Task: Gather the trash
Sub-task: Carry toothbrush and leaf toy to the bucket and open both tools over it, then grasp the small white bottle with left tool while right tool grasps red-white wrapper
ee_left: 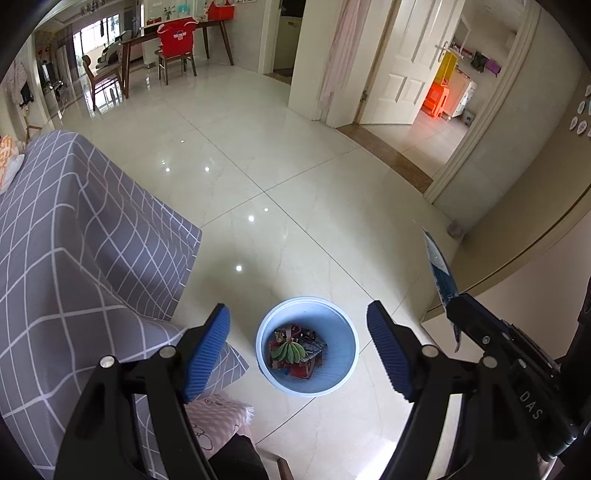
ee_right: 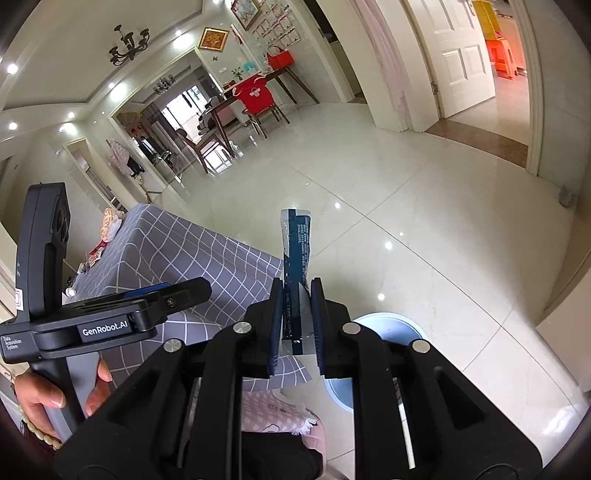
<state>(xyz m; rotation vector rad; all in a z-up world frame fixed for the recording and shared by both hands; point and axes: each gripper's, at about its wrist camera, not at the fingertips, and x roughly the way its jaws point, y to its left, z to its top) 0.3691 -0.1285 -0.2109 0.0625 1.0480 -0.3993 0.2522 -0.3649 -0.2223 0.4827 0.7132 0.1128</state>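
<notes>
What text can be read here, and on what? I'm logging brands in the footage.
"GenRobot.AI": side of the left gripper.
"Data Acquisition System": same body, small.
"DAS": on the right gripper.
Wrapper print: too small to read.
Red chair cover logo: blurred.

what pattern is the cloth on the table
Grey with a white grid check, on the tablecloth; clearest in the left wrist view.

A blue and white wrapper (ee_right: pixel 295 273) is held upright; coloured trash (ee_left: pixel 295 350) is seen inside the blue bin (ee_left: pixel 341 332).
</notes>
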